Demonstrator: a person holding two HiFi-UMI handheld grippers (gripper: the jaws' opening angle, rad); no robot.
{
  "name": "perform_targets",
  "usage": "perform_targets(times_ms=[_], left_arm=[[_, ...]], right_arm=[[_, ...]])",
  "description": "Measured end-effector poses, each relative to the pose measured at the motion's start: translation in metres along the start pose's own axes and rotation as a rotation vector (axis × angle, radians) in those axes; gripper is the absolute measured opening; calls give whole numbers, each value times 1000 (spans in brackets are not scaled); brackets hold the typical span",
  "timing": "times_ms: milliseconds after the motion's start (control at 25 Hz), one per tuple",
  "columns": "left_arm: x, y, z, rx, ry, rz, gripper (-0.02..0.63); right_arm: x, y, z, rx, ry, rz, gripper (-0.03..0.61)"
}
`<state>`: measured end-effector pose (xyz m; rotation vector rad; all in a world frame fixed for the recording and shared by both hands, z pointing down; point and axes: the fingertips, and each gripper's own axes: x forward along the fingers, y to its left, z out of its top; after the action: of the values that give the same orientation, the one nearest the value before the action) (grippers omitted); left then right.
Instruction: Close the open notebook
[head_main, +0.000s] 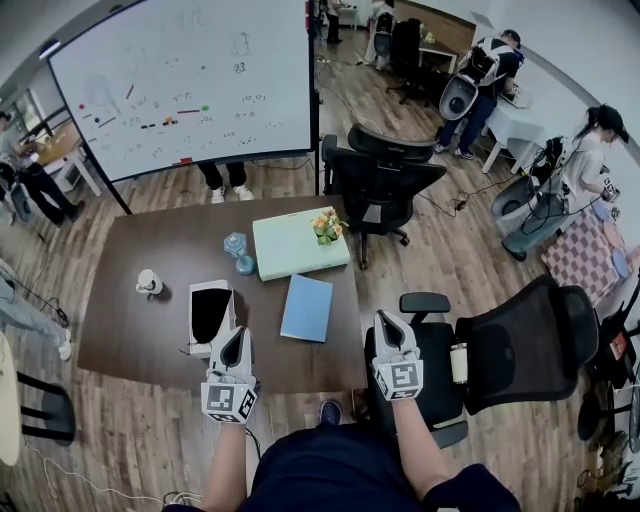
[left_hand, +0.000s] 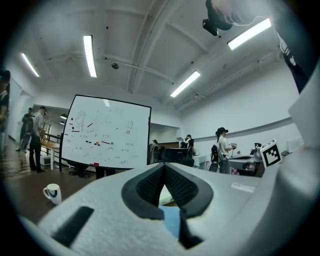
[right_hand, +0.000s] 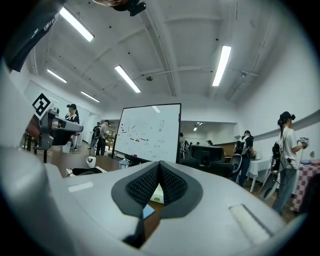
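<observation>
Fingers on the left gripper are pressed together at the tips with nothing caught in them, just a little triangular gap lower down where a sliver of blue shows through. It's the same on the right gripper: fingers touching at the tips and holding nothing. From the head view, the left gripper sits over the near edge of the dark brown surface, right beside a white box with something black in it. The right gripper hangs just off the surface's near right corner, above a black chair. The blue notebook lies flat on the surface between the two grippers and a bit further out. It touches neither, and honestly it looks closed, cover up. Just beyond it is a pale green flat box with a small bunch of flowers at its right end and a light blue object at its left edge. A white mug stands further left, and a whiteboard stands past the far edge.
</observation>
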<state>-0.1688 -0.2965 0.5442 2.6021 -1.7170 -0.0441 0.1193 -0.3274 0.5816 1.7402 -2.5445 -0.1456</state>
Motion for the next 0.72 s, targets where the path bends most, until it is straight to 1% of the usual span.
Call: perform_targets(times_ms=[160,520,720], left_arm=[[-1,2,-3,-2,6,2,-5],[-1,5,-9,-9,23,6,-5],[-3,8,-11,-12,32,9,-5]], right_arm=[[0,0,7,-8,-10,2,5],[0,-3,12,15,-20,-4,5],[0,3,15,10,-21,17,5]])
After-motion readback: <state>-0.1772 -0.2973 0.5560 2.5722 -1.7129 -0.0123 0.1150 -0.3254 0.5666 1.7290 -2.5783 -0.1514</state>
